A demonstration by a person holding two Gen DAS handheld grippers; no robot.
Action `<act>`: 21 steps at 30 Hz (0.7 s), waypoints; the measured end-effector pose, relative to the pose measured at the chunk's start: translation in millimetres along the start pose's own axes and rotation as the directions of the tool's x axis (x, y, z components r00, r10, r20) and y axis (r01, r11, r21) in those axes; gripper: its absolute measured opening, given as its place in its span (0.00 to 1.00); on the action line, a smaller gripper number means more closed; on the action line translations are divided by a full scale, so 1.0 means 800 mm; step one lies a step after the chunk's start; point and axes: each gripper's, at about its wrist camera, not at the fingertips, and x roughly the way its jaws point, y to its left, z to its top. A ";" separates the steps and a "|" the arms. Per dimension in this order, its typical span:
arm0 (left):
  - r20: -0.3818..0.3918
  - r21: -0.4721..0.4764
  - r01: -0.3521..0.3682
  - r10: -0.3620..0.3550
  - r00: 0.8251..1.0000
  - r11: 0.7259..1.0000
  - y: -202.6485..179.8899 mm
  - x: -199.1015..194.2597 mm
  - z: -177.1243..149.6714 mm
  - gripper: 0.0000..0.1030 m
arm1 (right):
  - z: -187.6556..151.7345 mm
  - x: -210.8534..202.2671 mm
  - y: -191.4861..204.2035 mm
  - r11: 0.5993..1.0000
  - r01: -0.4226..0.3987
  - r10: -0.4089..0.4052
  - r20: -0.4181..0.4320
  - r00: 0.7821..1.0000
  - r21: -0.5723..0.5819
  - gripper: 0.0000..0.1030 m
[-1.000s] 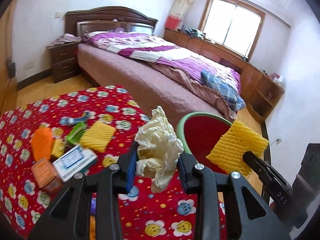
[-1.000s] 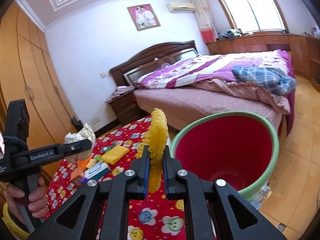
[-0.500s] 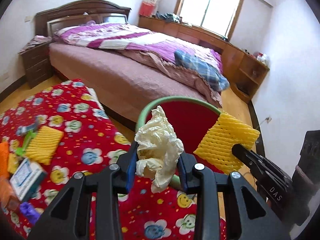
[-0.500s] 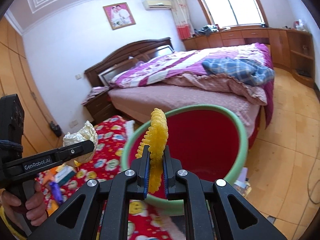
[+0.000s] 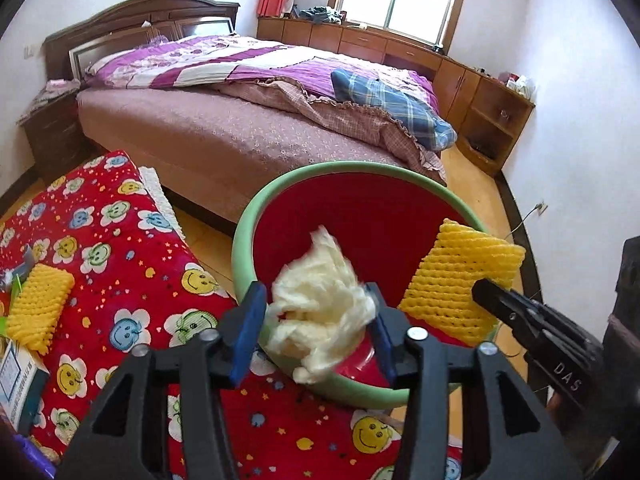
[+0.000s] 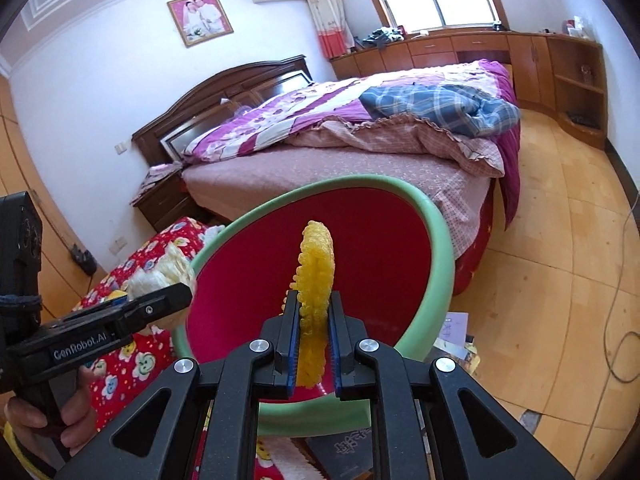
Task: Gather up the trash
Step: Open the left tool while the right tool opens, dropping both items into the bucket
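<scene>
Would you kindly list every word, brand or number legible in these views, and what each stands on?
"GenRobot.AI": side of the left gripper.
"DAS": side of the right gripper.
Print on the box at the cloth's edge: too blurred to read.
Writing on the paper by the bin: illegible.

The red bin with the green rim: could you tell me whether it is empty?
Cannot tell: the red bin shows bare walls, but its bottom is hidden behind crumpled paper.

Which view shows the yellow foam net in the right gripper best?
Left wrist: the foam net shows its broad meshed face over the bin. Right wrist shows it only edge-on, pinched in the right gripper.
</scene>
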 end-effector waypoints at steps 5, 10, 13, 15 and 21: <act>-0.008 -0.002 0.000 0.000 1.000 1.000 0.002 0.001 -0.001 0.52 | -0.001 0.002 -0.005 1.000 -0.002 0.002 0.000 1.000 0.024 0.21; -0.002 -0.028 -0.001 0.000 1.000 1.000 0.007 -0.011 -0.001 0.52 | -0.002 0.000 -0.004 0.999 -0.007 0.007 -0.004 1.000 0.033 0.21; 0.001 -0.045 -0.002 0.002 1.000 0.999 0.010 -0.023 -0.002 0.52 | -0.001 -0.006 -0.001 0.999 -0.019 0.018 0.008 1.000 0.031 0.23; 0.006 -0.058 -0.002 0.002 1.000 0.998 0.012 -0.032 -0.004 0.52 | -0.001 -0.010 0.004 0.999 -0.022 0.021 0.014 1.000 0.023 0.29; 0.025 -0.086 -0.022 0.025 0.999 0.996 0.022 -0.065 -0.012 0.52 | -0.002 -0.024 0.021 0.999 -0.040 0.039 0.033 0.999 0.005 0.44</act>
